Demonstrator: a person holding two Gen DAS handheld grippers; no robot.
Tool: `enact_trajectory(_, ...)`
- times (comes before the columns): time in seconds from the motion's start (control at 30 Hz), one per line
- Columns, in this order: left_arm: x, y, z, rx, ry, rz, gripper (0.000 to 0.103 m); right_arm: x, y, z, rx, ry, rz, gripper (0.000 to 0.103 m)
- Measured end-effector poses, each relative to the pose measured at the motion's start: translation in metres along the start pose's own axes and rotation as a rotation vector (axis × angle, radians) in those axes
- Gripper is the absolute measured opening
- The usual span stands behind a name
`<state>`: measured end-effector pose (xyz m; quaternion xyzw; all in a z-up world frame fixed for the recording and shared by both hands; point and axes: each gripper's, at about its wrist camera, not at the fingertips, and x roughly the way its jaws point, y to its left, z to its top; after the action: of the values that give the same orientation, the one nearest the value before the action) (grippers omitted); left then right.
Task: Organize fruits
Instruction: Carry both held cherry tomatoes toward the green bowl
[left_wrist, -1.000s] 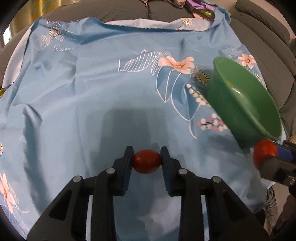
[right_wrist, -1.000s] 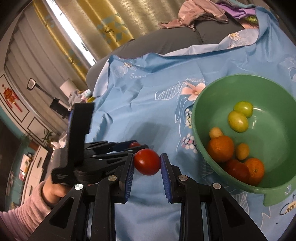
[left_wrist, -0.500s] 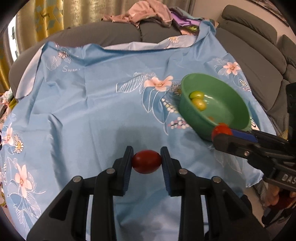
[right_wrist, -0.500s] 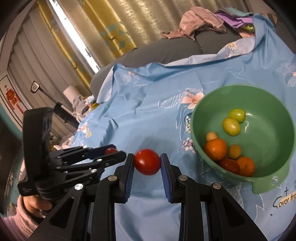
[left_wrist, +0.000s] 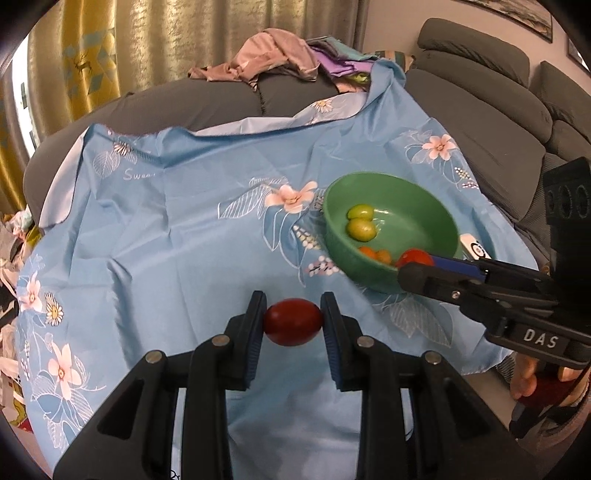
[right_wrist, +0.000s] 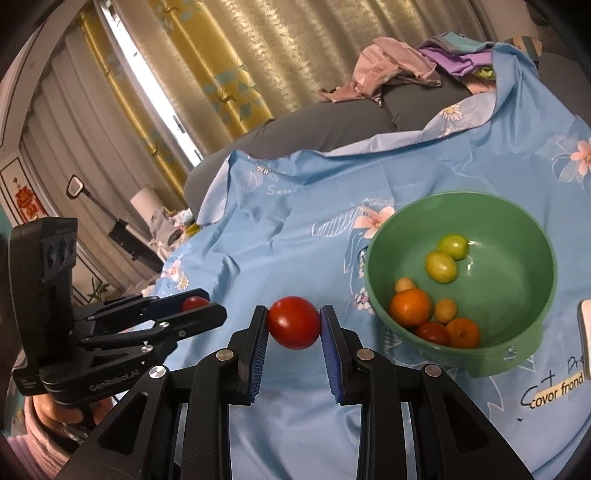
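Clenched on a dark red oval fruit (left_wrist: 293, 322), left gripper (left_wrist: 293, 323) fingers; clamped on a rounder red tomato (right_wrist: 293, 322), right gripper (right_wrist: 293, 325). Both carried clear of the blue cloth (left_wrist: 177, 221), likely bound for the green bowl (right_wrist: 532, 236) at right of frame, already holding oranges and green fruit.

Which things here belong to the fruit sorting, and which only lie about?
Belong to the job:
- green bowl with fruit inside
- dark red tomato in the left gripper
- red tomato in the right gripper

Only lying about:
- pile of clothes on the sofa
- blue floral cloth
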<state>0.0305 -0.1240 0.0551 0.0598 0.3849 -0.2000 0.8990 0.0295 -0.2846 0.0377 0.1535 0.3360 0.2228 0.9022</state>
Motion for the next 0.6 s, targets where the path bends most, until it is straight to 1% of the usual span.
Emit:
enact_trajectory(0.33, -0.003, -0.023, 0.013, 0.052, -0.008, -0.025, 0.030, -0.014, -0.019, 0.002, 0.032, -0.039, -0.009, 0.030)
enact_trajectory(0.6, 0.007, -0.042, 0.026, 0.084, -0.001, -0.069, 0.030, -0.024, -0.036, 0.002, 0.063, -0.064, -0.028, 0.030)
